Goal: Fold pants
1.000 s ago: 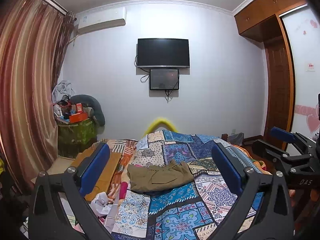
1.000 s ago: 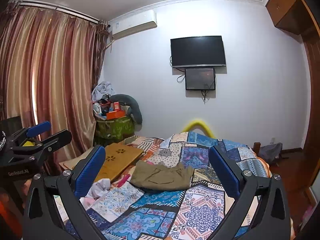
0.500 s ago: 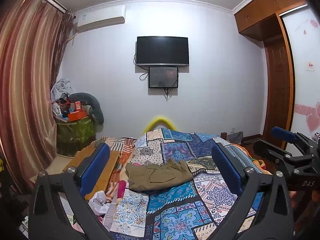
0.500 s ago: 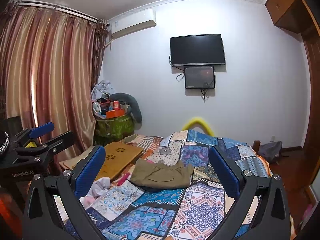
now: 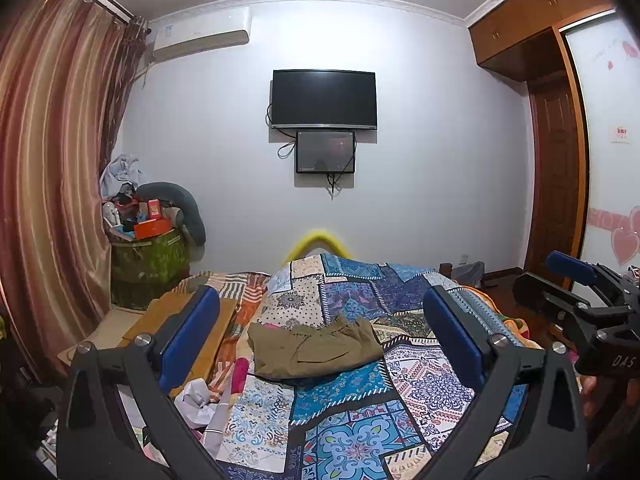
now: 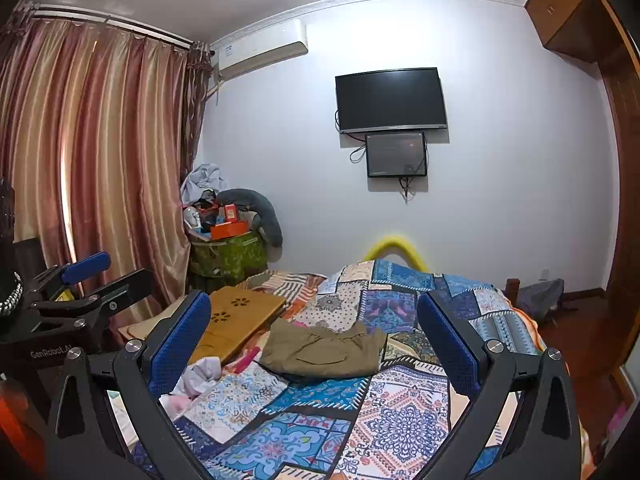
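Olive-green pants (image 5: 316, 348) lie in a folded bundle, waistband to the far side, on the patchwork quilt (image 5: 404, 380) that covers the bed. My left gripper (image 5: 320, 300) is open, held in the air well short of the pants, with nothing between its blue pads (image 5: 192, 336). My right gripper (image 6: 314, 304) is also open and empty, and the pants (image 6: 324, 350) lie beyond its fingers. Each gripper shows in the other's view: the right gripper (image 5: 552, 280) at the right edge, the left gripper (image 6: 108, 276) at the left edge.
A wooden lap desk (image 6: 240, 316) and crumpled white cloth (image 5: 196, 400) lie on the bed's left side. A green basket (image 5: 148, 264) piled with clutter stands by the curtain (image 5: 44, 200). A TV (image 5: 324, 98) hangs on the far wall; a wardrobe (image 5: 560, 184) stands at the right.
Both views have shifted only very slightly. The pants lie as before, and both grippers stay open.
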`<state>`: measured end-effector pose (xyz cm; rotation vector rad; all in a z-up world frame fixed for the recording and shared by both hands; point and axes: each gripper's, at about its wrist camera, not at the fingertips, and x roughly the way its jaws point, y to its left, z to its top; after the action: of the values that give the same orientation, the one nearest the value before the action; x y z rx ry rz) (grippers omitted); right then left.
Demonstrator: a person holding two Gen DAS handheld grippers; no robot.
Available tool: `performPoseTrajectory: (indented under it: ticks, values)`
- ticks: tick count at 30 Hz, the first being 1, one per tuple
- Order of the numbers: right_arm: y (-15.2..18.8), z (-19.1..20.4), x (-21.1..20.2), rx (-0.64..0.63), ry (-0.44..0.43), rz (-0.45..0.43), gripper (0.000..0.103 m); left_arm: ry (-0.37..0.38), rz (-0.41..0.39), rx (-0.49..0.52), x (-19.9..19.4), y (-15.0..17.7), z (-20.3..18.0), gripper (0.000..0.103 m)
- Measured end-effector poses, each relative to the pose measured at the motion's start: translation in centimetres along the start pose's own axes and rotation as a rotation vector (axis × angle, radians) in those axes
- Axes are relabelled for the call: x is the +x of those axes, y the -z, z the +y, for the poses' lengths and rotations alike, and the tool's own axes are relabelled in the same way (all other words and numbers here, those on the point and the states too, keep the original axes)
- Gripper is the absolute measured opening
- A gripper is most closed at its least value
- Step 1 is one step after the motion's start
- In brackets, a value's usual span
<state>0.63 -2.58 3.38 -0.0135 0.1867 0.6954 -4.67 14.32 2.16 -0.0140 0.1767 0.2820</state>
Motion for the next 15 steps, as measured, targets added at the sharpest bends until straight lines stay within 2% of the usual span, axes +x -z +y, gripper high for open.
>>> performPoseTrajectory:
  ticks: [15]
  values:
    - [-0.03,-0.07,0.15,0.009,-0.001,0.002,0.102,0.018,0.01,0.017,0.26,0.34,-0.29,0.103]
